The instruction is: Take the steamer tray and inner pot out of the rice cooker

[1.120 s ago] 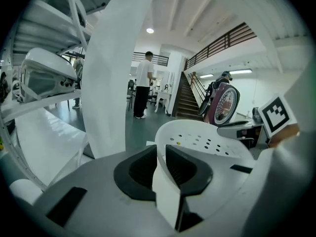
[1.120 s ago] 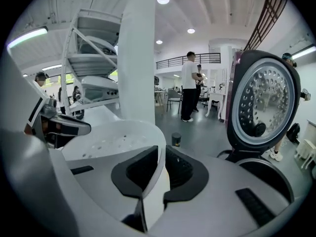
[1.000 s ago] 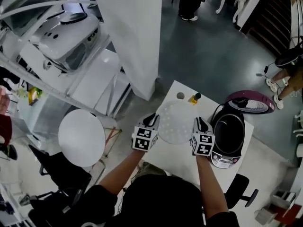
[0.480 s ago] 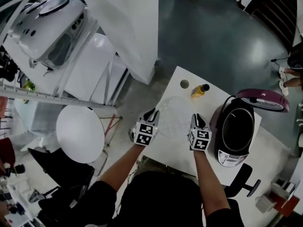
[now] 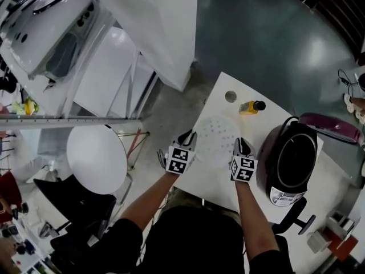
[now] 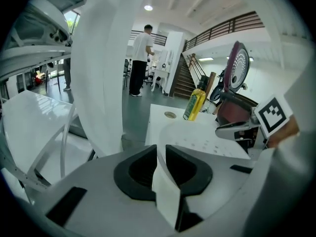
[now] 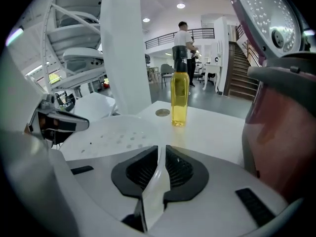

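The round white perforated steamer tray (image 5: 216,137) hangs low over the white table (image 5: 268,122), held level between both grippers. My left gripper (image 5: 189,137) is shut on the tray's left rim (image 6: 163,167); my right gripper (image 5: 243,146) is shut on its right rim (image 7: 157,174). The tray's holed face (image 6: 207,143) shows ahead of the left jaws, and the same holed face (image 7: 113,135) ahead of the right jaws. The maroon rice cooker (image 5: 291,158) stands to the right with its lid (image 5: 333,127) raised; the dark inner pot (image 5: 298,156) sits inside it.
A yellow oil bottle (image 5: 251,106) with a black cap lies or stands at the table's far side beside a small round grommet (image 5: 230,96). A white pillar (image 5: 165,27) rises left of the table. A round white stool (image 5: 97,158) stands on the floor to the left.
Both grippers have come down together with the steamer tray, from above the table to just over its surface, left of the cooker. Both grips on the rim are unchanged.
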`<state>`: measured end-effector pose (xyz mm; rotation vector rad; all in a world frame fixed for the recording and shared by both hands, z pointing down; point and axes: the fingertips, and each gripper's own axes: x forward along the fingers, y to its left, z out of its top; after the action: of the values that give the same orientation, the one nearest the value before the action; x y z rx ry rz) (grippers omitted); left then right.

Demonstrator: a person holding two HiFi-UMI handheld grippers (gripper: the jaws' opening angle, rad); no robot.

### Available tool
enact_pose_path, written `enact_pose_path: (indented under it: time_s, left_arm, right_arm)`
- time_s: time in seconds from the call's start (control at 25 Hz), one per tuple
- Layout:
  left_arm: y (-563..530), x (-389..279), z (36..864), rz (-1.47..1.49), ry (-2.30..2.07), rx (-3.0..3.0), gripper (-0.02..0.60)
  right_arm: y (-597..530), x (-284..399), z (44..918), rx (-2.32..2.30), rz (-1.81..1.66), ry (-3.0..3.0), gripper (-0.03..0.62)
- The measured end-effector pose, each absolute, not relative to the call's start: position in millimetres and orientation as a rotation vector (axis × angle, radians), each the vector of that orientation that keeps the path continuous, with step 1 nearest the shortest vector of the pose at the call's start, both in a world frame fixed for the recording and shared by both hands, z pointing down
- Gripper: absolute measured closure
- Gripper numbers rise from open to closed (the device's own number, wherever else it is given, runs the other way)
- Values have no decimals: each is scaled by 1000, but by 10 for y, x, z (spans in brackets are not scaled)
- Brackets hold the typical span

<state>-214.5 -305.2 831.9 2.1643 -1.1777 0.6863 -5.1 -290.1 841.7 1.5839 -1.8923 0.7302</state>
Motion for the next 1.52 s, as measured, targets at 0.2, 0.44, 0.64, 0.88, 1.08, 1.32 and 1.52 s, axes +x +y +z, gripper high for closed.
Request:
enact_pose_path:
  time_s: [0.2, 0.44, 0.64, 0.88, 1.08, 1.32, 1.52]
  left_arm:
    - [-3073, -2195, 8483, 662, -1174, 2101, 549]
    - [-3097, -2206, 8531, 724, -1163, 2142, 546]
    - [-3100, -2196, 8532, 743, -1129, 2146, 525]
    - [-3062, -2224, 8417, 720, -1133, 2139, 431]
    - [-2978, -2220, 8209, 721, -1159, 2125, 426]
    - [-2750, -2163, 7964, 680, -1190, 2097, 445]
    - [-2665, -1962, 7661, 661, -1253, 2187, 531]
  right_arm:
    - [-2857, -72, 8567, 1549, 721, -1877, 553]
    - [-2877, -89, 8591, 1551, 708, -1845, 554]
    - [-2851, -106, 8572, 1493, 616, -1840, 551]
    - [-2870, -108, 8360, 1508, 596, -1890, 516]
    - [-2803, -150, 8039, 1536, 588, -1937, 516]
    - [-2704, -193, 7675, 1558, 635, -1974, 537]
    - [-2629, 6, 7092, 1674, 609, -2045, 573]
